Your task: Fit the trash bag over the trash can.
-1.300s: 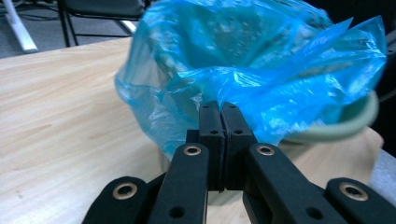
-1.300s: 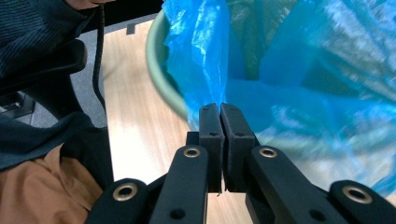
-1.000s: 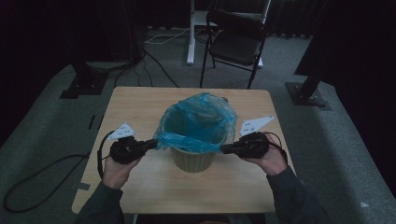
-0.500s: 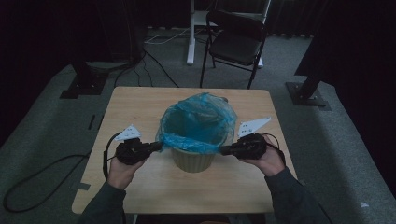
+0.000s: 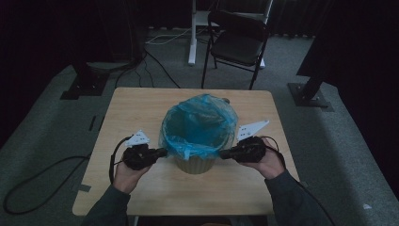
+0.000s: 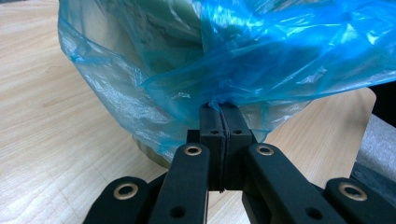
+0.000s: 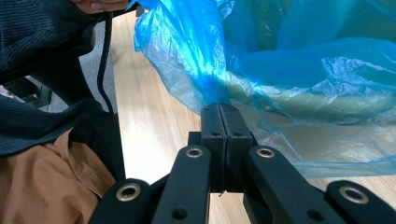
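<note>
In the left gripper view, the left gripper [image 6: 219, 108] has its fingers pressed tight together on a fold of the blue bag [image 6: 261, 51], which bunches where the pads pinch it, just above the pale counter [image 6: 56, 121]. The right gripper view shows the same clamp from the other side: the right gripper [image 7: 219, 108] is closed flat on the film of the bag [image 7: 299, 70], with a dark sleeve [image 7: 42, 51] and a patch of brown cloth [image 7: 42, 191] filling the left of that picture, and a cable hanging down beside them. Through the thin plastic both gripper views let the beige wall of the bin show. The high view gives the layout that the close views lack: the left gripper [image 5: 162, 152] and the right gripper [image 5: 222, 154] sit at opposite sides of the bin [image 5: 194, 165], which stands near the middle of the counter [image 5: 141, 108], closer to its near edge. The bag [image 5: 197, 125] lines the bin and folds over its rim; its inside looks dark and I cannot tell what, if anything, lies in it. Beyond the counter a black folding chair [image 5: 237, 44] stands on the grey floor [image 5: 56, 103].
</note>
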Available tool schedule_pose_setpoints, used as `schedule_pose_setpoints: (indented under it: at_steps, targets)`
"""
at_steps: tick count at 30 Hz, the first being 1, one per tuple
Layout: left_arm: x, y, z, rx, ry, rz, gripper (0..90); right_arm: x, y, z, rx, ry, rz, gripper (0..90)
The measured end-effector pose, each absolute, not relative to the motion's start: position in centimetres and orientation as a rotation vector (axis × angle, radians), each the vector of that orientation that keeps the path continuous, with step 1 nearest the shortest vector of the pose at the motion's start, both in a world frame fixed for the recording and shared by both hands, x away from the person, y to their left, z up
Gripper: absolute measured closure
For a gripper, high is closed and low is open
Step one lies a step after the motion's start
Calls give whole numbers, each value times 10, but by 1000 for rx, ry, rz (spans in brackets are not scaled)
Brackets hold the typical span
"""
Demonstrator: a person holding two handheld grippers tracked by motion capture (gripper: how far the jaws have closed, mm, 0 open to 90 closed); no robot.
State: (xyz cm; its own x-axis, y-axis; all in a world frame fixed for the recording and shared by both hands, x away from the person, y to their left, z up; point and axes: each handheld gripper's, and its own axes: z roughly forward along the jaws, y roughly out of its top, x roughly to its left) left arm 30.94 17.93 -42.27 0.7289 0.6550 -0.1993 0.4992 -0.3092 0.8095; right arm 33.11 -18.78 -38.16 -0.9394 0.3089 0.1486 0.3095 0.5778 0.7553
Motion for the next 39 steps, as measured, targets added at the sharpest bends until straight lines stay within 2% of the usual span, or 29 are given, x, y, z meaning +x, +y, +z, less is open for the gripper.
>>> schedule_pose_setpoints:
  at_steps: [16,26,30,34,37,39]
  targets:
    - [312,173,-438,2027,898,193,892,332,-186,-392,-544,-2804,-1266,899]
    - [318,186,-442,1987,973,188,882,337,-197,-397,-610,-2820,-1244,899]
    - [318,193,-439,1946,1002,188,775,337,-199,-399,-630,-2839,-1224,896]
    - [315,202,-431,1882,996,180,667,336,-204,-393,-634,-2831,-1265,805]
    - [313,208,-424,1857,998,199,634,335,-210,-385,-639,-2832,-1303,748]
    - [313,211,-420,1842,996,212,618,334,-214,-380,-652,-2836,-1321,742]
